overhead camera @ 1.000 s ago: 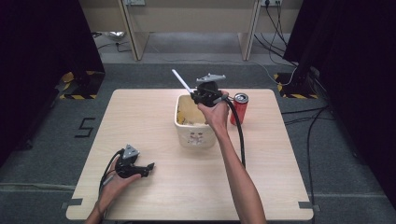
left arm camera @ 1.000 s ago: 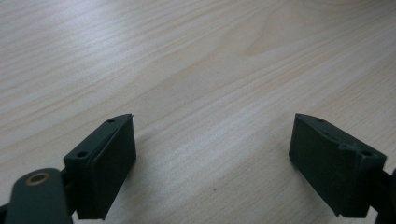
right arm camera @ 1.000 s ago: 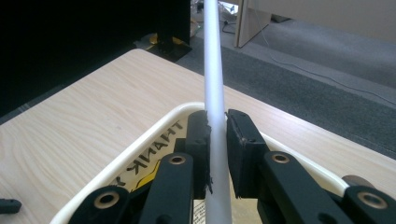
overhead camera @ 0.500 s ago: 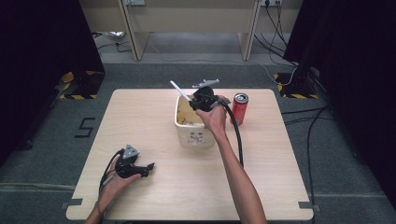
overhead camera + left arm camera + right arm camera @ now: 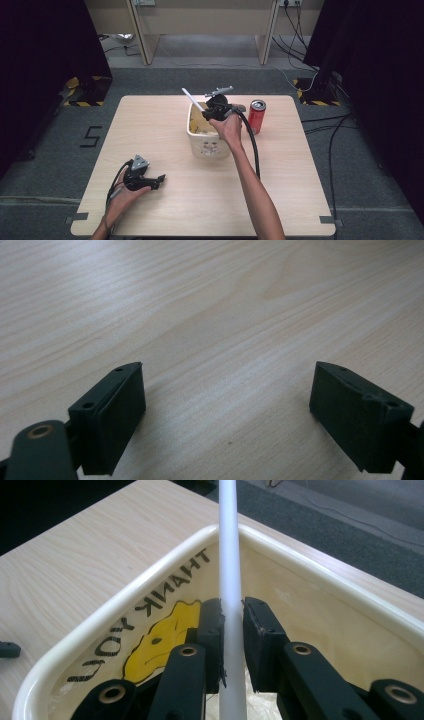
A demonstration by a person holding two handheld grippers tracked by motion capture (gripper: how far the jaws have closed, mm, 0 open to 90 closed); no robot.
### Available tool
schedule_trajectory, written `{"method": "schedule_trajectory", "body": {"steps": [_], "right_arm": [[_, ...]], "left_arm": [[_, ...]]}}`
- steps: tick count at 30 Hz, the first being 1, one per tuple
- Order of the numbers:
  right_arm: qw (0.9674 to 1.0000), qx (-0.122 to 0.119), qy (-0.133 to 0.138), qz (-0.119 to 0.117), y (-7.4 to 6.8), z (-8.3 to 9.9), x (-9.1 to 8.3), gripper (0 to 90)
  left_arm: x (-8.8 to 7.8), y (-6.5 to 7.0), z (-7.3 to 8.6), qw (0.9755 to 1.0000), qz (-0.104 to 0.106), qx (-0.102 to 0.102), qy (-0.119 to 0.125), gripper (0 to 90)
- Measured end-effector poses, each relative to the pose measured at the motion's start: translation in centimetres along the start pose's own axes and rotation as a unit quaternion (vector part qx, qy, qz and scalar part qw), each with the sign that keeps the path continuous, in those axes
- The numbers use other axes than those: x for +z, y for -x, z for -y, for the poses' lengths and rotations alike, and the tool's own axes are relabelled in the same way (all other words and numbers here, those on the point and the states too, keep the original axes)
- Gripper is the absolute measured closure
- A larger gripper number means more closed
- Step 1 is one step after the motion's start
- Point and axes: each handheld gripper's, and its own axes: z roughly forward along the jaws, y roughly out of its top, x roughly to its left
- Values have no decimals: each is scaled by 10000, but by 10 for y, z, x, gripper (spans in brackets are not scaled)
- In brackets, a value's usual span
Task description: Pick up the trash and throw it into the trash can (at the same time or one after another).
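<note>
A cream plastic bin (image 5: 207,145) stands at the table's middle; its inner wall (image 5: 320,630) carries a yellow figure and the words "THANK YOU". My right gripper (image 5: 212,111) hovers over the bin's far rim, shut on a white straw (image 5: 192,98) that slants up and to the left. In the right gripper view the straw (image 5: 230,580) runs straight up between the two pads. My left gripper (image 5: 155,180) rests on the table at the near left, open, and in its own view the fingers (image 5: 112,415) stand wide apart over bare wood.
A red drink can (image 5: 256,116) stands upright just right of the bin, close to my right hand. The wooden table (image 5: 300,165) stands on grey carpet, with dark curtains at both sides and desk legs and cables beyond its far edge.
My right gripper has carried the straw lower and slightly left over the bin. The left gripper has stayed where it was.
</note>
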Motion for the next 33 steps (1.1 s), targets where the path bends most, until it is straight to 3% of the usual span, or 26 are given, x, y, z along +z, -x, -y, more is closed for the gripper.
{"method": "schedule_trajectory", "body": {"steps": [2,4,12,23,33], "right_arm": [[10000,-32,-27,-7,0,0,0,779],[10000,36,-35,14,0,0,0,683],[9998,142,91,91,4,-3,-12,492],[9987,223,391,229,12,-3,-31,391],[9960,391,668,450,31,5,-55,321]], "left_arm": [[0,0,0,10000,0,0,1,138],[0,0,0,10000,0,1,0,138],[0,0,0,10000,0,2,-2,138],[0,0,0,10000,2,12,-15,138],[0,0,0,10000,-2,1,0,138]]}}
